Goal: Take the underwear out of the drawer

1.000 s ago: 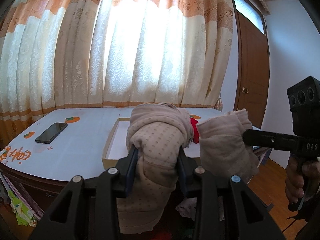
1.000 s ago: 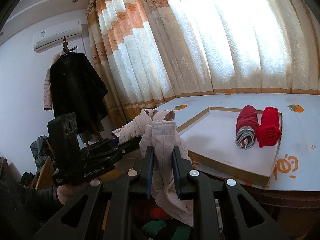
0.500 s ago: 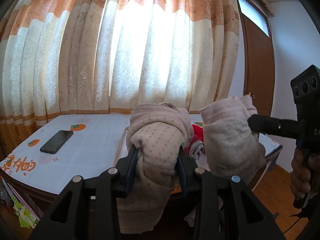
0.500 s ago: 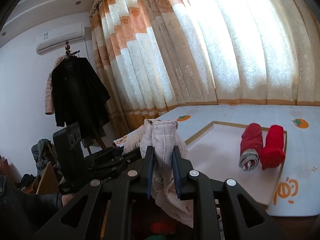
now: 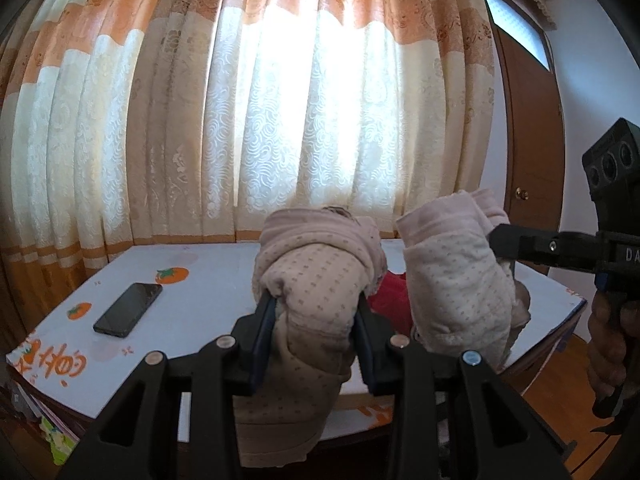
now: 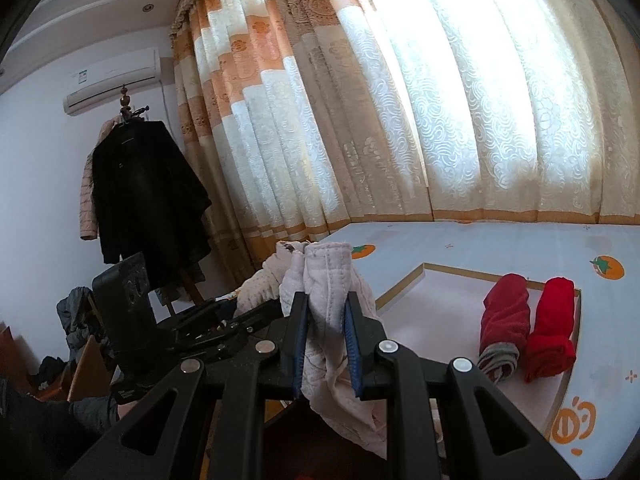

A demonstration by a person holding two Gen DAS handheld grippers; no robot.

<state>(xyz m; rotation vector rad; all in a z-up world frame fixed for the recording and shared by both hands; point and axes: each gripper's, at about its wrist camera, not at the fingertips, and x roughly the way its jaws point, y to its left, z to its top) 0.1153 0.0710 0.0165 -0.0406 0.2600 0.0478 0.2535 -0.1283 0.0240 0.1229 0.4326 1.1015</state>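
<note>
Two beige dotted underwear rolls, both lifted above the near edge of the table (image 5: 208,276), the landmark here. Table: white cloth with orange fruit print. Tray (image 6: 436,312): shallow, on the table, holding two red rolls (image 6: 528,338) at its far side. Phone (image 5: 128,310): flat on the table, left of the tray. Left gripper (image 5: 316,328): pinching the larger underwear roll (image 5: 312,280). Right gripper (image 6: 326,338): pressed nearly together on the thinner roll (image 6: 324,276). Handling advice: keep both pinches firm, carry over the tray rim, lower beside the red rolls before releasing, so neither unrolls.
</note>
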